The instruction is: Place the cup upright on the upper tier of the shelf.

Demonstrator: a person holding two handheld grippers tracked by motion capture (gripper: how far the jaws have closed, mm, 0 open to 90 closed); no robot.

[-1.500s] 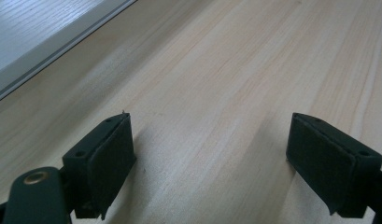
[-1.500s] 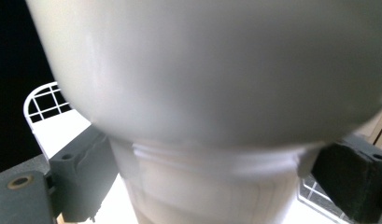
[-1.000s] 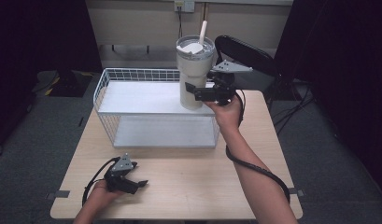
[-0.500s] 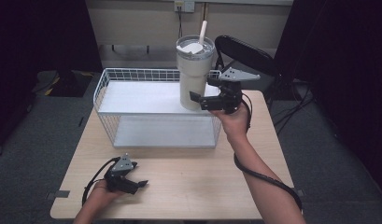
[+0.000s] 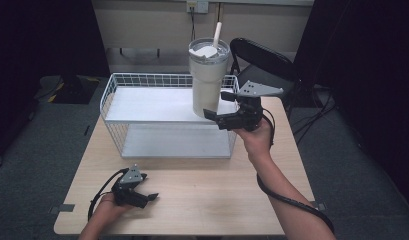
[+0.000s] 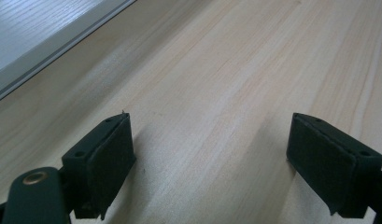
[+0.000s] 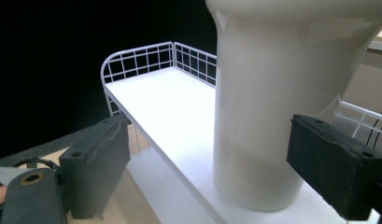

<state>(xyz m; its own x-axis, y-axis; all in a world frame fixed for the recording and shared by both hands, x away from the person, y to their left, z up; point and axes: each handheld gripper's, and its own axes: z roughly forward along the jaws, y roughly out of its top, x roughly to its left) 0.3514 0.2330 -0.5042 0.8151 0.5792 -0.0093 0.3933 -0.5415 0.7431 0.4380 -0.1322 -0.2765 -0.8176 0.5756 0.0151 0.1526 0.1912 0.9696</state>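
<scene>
My right hand-held gripper has backed off the tumbler, jaws wide and empty, so it stands placed on the rack's top shelf; left hand-held gripper rests open on the desk.

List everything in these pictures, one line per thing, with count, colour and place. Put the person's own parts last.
tumbler: one, cream with a lid and straw, standing on the rack's top shelf at its right end
wire rack: one, white, two shelves, on the far half of the table
table: one, light wood, under everything
chair: one, black, behind the table at the right
wall socket: one, pale, on the wall behind
right gripper: one, black with a grey plate, open, its fingers either side of the tumbler's base without touching it
left gripper: one, black, open, resting low on the near left of the table
right hand: one, holding the right gripper
left hand: one, holding the left gripper
</scene>
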